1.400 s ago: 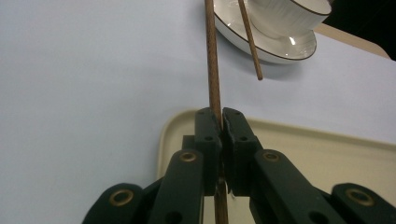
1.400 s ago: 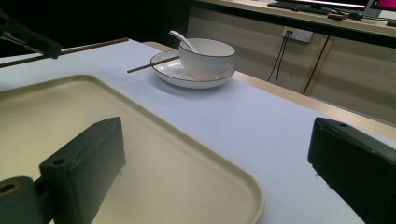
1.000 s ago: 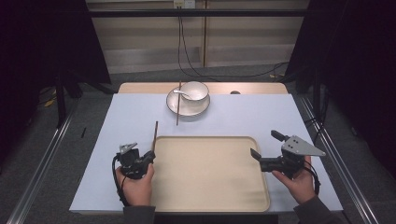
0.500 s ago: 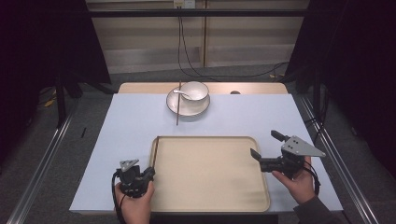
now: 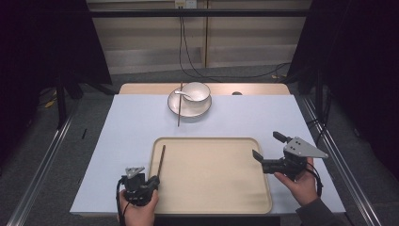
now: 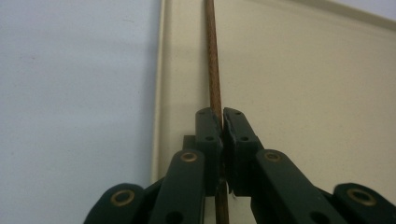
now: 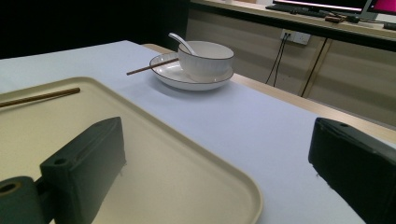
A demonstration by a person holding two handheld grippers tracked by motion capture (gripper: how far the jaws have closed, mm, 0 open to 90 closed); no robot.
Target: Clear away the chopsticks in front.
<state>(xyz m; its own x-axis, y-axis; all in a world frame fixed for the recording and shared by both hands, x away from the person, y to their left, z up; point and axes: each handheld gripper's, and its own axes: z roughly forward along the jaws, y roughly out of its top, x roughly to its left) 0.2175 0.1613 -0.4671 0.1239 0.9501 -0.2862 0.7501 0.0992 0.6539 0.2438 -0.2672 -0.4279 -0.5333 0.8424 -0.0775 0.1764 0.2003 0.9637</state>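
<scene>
My left gripper (image 5: 153,180) is shut on a brown chopstick (image 5: 161,160) at the near left corner of the beige tray (image 5: 216,207). In the left gripper view the chopstick (image 6: 213,60) runs straight ahead from the closed jaws (image 6: 222,116), just inside the tray's left rim (image 6: 161,84). My right gripper (image 5: 268,150) stands open at the tray's right edge, one jaw over the tray and one over the table. A second chopstick (image 5: 179,106) rests across a white plate (image 5: 181,109) that carries a white bowl (image 5: 196,91) with a spoon (image 5: 182,93).
A pale blue cloth (image 5: 117,136) covers the table, with a wooden strip (image 5: 141,88) at its far edge. Cables (image 5: 188,47) hang behind the table. Metal rails (image 5: 42,165) run along the floor on both sides.
My left gripper has drawn back toward the near edge with the chopstick, which now lies over the tray's left side instead of beside it. The right gripper has stayed put.
</scene>
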